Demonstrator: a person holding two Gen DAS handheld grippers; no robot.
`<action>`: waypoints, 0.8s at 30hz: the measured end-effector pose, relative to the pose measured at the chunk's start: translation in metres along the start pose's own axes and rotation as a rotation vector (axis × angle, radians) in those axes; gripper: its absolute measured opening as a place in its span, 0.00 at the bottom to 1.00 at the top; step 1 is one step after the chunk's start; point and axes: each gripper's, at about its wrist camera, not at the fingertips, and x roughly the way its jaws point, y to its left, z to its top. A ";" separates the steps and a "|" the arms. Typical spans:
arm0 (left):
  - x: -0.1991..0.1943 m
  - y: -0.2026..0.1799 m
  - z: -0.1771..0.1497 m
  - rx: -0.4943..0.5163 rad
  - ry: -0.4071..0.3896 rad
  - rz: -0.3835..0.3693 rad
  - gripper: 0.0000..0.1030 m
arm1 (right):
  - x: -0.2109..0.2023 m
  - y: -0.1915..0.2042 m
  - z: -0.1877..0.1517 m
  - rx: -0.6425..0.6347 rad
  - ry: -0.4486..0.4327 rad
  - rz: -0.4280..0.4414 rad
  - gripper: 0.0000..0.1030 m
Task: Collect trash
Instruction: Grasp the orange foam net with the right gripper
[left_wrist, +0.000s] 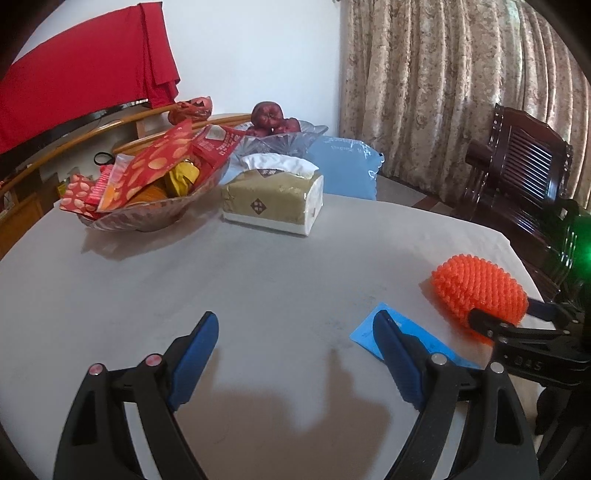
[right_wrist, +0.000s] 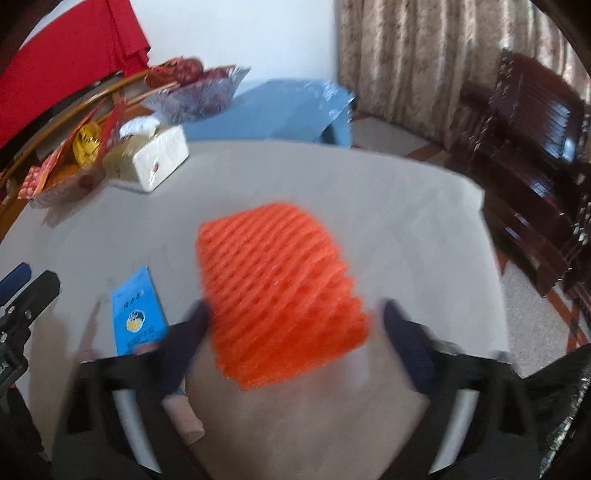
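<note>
Grey tabletop (left_wrist: 258, 288): orange foam net (right_wrist: 277, 295) lies near rt edge, between spread fingers of right gripper (right_wrist: 291, 314); contact unclear, rt view blurred. Blue packet (right_wrist: 138, 310) just beside it. Left gripper (left_wrist: 291, 328) spread, empty. Only left view shows tissue box (left_wrist: 273, 197) sharply.

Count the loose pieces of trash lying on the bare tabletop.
2: the orange foam net between the right hand-held gripper fingers, and the blue packet flat beside it on its left. Others may be hidden.
</note>
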 end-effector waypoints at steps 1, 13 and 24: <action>0.001 -0.001 0.000 0.001 0.003 -0.001 0.82 | 0.002 0.001 -0.001 -0.006 0.011 0.018 0.67; -0.012 -0.034 -0.007 0.016 0.016 -0.067 0.82 | -0.031 -0.026 -0.011 0.049 -0.056 0.022 0.29; -0.014 -0.102 -0.024 0.083 0.062 -0.139 0.82 | -0.069 -0.066 -0.031 0.114 -0.092 -0.013 0.29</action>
